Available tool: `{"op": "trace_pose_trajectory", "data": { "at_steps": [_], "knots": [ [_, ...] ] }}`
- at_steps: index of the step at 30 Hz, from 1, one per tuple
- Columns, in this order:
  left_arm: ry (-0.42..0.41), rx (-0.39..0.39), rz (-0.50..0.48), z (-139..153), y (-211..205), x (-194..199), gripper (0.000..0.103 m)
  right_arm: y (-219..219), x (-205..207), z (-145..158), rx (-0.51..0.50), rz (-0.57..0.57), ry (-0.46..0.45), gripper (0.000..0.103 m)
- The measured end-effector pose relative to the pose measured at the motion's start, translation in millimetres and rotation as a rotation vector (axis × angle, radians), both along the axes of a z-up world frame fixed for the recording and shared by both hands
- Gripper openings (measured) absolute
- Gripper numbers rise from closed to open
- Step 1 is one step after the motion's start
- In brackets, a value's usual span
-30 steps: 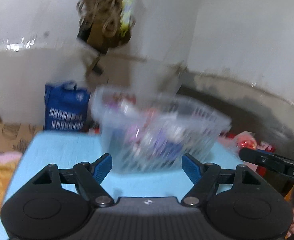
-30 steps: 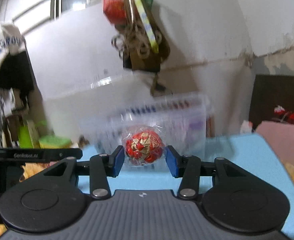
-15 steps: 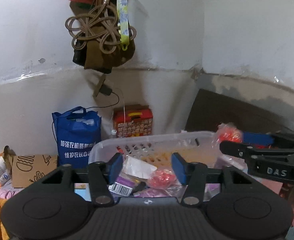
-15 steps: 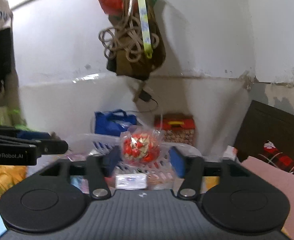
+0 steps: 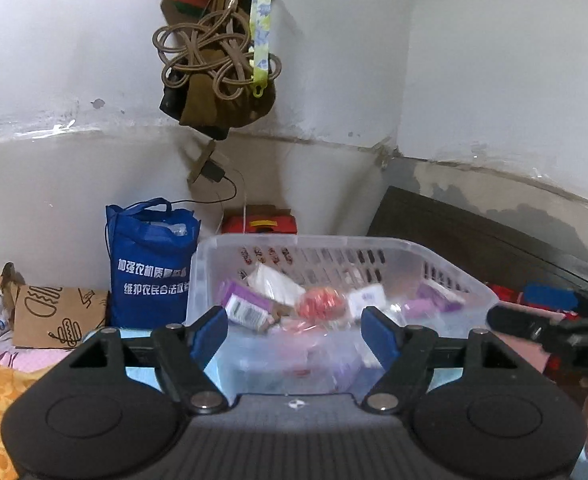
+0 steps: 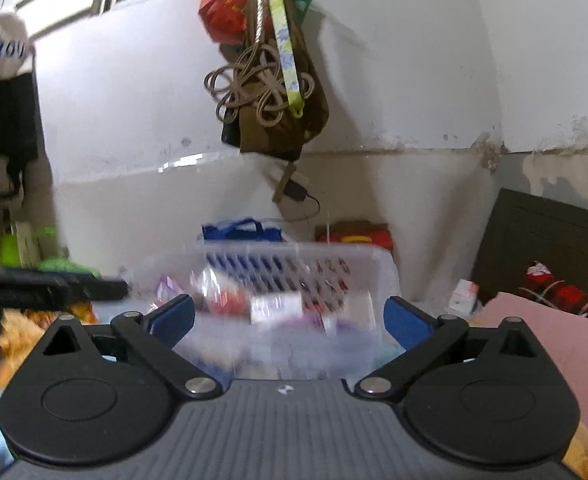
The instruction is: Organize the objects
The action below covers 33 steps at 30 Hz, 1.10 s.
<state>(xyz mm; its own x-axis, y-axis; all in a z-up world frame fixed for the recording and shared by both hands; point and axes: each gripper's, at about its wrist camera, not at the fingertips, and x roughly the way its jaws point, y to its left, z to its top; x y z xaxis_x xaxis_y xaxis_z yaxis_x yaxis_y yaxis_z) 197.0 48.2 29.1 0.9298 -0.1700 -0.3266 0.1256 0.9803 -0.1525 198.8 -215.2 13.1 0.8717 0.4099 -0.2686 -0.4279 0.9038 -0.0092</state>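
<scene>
My right gripper has just been opening; its jaws stand wide with nothing between them. The red candy lies in the basket, directly ahead of and below both grippers, among purple and white packets. My left gripper is about half open, also empty, its jaws having just parted further. The basket's long axis runs across both views, and neither hand is clearly nearer.
</scene>
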Motion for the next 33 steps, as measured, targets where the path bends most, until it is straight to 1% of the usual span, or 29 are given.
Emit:
{"op": "trace_pose_trajectory", "data": {
  "at_steps": [2,5,7,10,11,13,14,16,18,19,22,26,29,33],
  "knots": [
    [-0.005,-0.005,0.007,-2.8,2.2,-10.2,0.077,-1.0,-9.6,-10.7,-0.036,-0.009,0.014,0.103],
    [-0.002,-0.02,0.025,-3.7,3.4,-13.9,0.077,-6.5,-17.7,-20.2,-0.025,-0.006,0.046,0.103],
    [0.008,-0.004,0.025,-4.5,-1.5,-11.7,0.077,-8.4,-18.0,-20.9,-0.012,-0.012,0.054,0.103],
    [0.011,0.037,0.029,-5.6,-9.7,-11.9,0.078,-10.0,-12.7,-19.3,-0.011,-0.085,0.07,0.103],
    [0.014,0.051,0.03,-5.9,-12.6,-12.5,0.081,-10.6,-10.8,-17.8,-0.002,-0.117,0.072,0.103],
    [0.02,0.062,0.036,-6.1,-16.2,-12.4,0.082,-12.4,-8.2,-14.8,0.01,-0.16,0.084,0.103],
    [0.013,0.062,0.035,-6.1,-16.8,-13.4,0.083,-12.9,-7.6,-13.9,0.011,-0.162,0.082,0.103],
    [0.013,0.062,0.036,-5.5,-16.8,-15.0,0.087,-14.1,-10.9,-12.5,0.023,-0.172,0.059,0.103],
    [0.008,0.055,0.044,-4.0,-16.1,-15.8,0.095,-16.2,-17.3,-11.4,0.047,-0.175,0.019,0.103],
    [0.02,0.053,0.041,-3.0,-16.6,-14.5,0.096,-15.7,-18.3,-10.3,0.053,-0.172,0.008,0.103],
    [0.038,0.024,0.03,0.8,-14.8,-11.4,0.097,-13.5,-16.1,-4.8,0.047,-0.166,0.04,0.103],
    [0.047,0.024,0.036,6.5,-15.0,-8.8,0.097,-12.9,-12.1,-0.4,0.023,-0.188,0.078,0.103],
    [0.061,0.043,0.033,10.0,-18.4,-5.1,0.097,-17.5,-11.7,1.1,0.053,-0.199,0.105,0.103],
    [0.085,0.029,0.013,11.5,-19.9,-0.9,0.097,-24.3,-10.2,4.3,0.099,-0.159,0.112,0.103]
  ]
}}
